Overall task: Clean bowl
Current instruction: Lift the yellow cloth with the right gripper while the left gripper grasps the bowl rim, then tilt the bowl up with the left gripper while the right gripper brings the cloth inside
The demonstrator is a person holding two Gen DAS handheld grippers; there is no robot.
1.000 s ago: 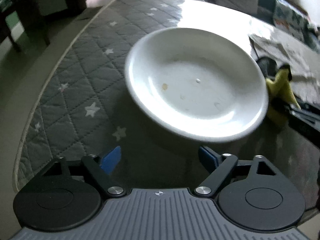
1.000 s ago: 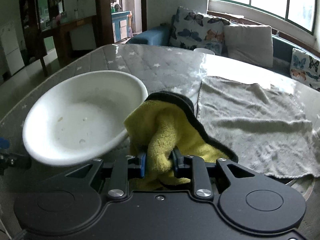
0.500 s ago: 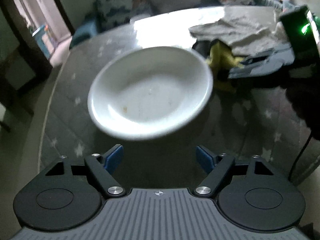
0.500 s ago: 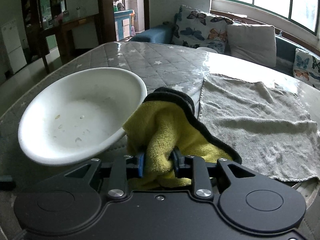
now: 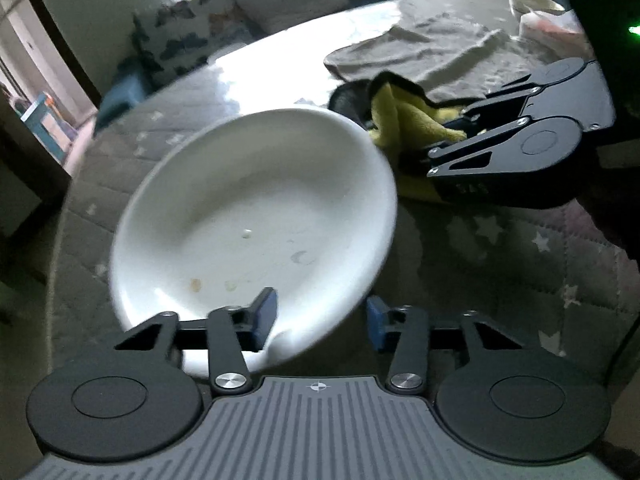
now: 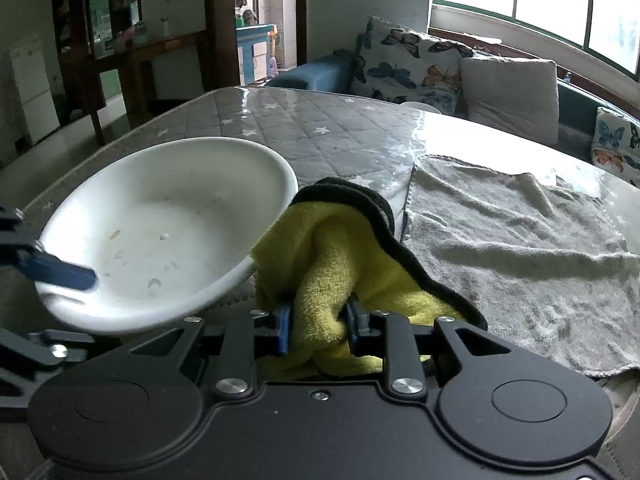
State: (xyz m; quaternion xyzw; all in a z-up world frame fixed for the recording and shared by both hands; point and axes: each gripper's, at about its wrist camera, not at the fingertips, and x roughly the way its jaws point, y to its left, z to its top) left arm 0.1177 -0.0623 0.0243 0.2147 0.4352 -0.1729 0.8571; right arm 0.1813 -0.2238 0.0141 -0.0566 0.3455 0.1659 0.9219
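A white bowl [image 5: 256, 216] [image 6: 160, 232] with a few food specks rests on the quilted star-patterned table cover [image 5: 500, 248]. My left gripper [image 5: 320, 320] is open astride the bowl's near rim. One blue fingertip [image 5: 264, 316] [image 6: 60, 274] is inside the bowl, and the other fingertip [image 5: 376, 322] is outside it. My right gripper [image 6: 316, 324] [image 5: 452, 136] is shut on a bunched yellow cloth [image 6: 320, 256] [image 5: 404, 120] with a dark border. The cloth sits just right of the bowl, against its rim.
A grey towel [image 6: 520, 248] [image 5: 420, 52] lies spread on the table to the right. Small dishes [image 5: 532, 4] stand at the far right edge. Cushions [image 6: 508, 92] line a sofa behind the table. The table edge curves away on the left.
My left gripper swung round and moved in onto the bowl's near rim, and its jaws have narrowed. The right gripper with the cloth has barely moved.
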